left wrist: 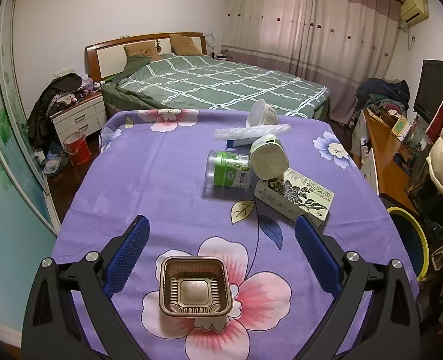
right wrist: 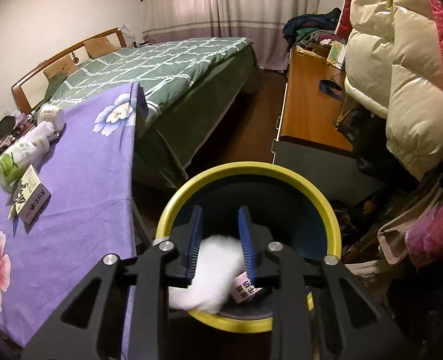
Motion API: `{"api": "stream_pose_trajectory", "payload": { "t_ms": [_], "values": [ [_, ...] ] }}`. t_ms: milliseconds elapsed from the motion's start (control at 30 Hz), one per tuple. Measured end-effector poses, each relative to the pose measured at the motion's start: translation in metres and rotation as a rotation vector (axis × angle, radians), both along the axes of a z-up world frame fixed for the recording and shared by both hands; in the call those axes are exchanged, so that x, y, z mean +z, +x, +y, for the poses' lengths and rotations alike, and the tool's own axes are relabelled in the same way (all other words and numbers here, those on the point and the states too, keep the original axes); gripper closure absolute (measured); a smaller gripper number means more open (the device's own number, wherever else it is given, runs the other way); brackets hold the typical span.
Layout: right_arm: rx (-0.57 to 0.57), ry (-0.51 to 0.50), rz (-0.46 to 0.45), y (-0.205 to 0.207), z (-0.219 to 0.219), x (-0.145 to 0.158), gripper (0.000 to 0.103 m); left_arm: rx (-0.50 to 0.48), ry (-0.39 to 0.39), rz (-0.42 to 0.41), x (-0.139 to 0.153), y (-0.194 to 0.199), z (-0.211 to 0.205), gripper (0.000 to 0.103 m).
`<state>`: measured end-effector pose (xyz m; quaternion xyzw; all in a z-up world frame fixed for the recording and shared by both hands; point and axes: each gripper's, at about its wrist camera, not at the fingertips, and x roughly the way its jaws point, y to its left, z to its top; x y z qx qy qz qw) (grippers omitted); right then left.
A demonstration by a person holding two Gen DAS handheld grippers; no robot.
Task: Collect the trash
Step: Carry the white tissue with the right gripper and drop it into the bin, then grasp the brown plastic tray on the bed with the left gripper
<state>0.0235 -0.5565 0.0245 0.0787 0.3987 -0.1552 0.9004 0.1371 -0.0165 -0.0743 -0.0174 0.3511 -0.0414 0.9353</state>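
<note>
While one brown tray [left wrist: 195, 288] sits alone, six pieces [left wrist: 245, 168] cluster beyond

The left gripper [left wrist: 221, 231] is held wide open, pitched downward. The right gripper [right wrist: 221, 225] is angled downward, jaws narrowly parted.

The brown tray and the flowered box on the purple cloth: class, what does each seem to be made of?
Brown tray: probably thin moulded plastic, glossy, with ribbed walls.
Flowered box: apparently printed cardboard, with flat faces and sharp folded edges.
</note>
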Motion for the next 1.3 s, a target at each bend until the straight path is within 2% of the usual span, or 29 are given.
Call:
{"api": "stream_pose_trajectory", "payload": {
  "t_ms": [133, 300, 667, 1200, 1233, 1300],
  "values": [
    [0.008, 0.000, -0.010, -0.002, 0.005, 0.004, 0.078, 0.000, -0.002, 0.008, -0.003, -0.001, 0.001, 0.007],
    [0.041, -0.004, -0.011, 0.001, 0.019, 0.004, 0.071, -0.003, 0.002, 0.036, -0.013, 0.000, 0.001, 0.007],
    [0.098, 0.004, 0.015, 0.012, 0.041, -0.003, 0.071, 0.006, 0.022, 0.131, -0.051, 0.002, 0.009, 0.007],
    [0.115, 0.016, 0.029, 0.015, 0.046, -0.009, 0.071, 0.033, 0.052, 0.224, -0.089, 0.017, 0.014, 0.007],
    [0.115, 0.017, 0.030, 0.016, 0.046, -0.010, 0.071, 0.034, 0.052, 0.226, -0.090, 0.018, 0.014, 0.008],
    [0.115, 0.017, 0.030, 0.016, 0.047, -0.010, 0.071, 0.034, 0.048, 0.234, -0.093, 0.020, 0.015, 0.017]
  ]
}}
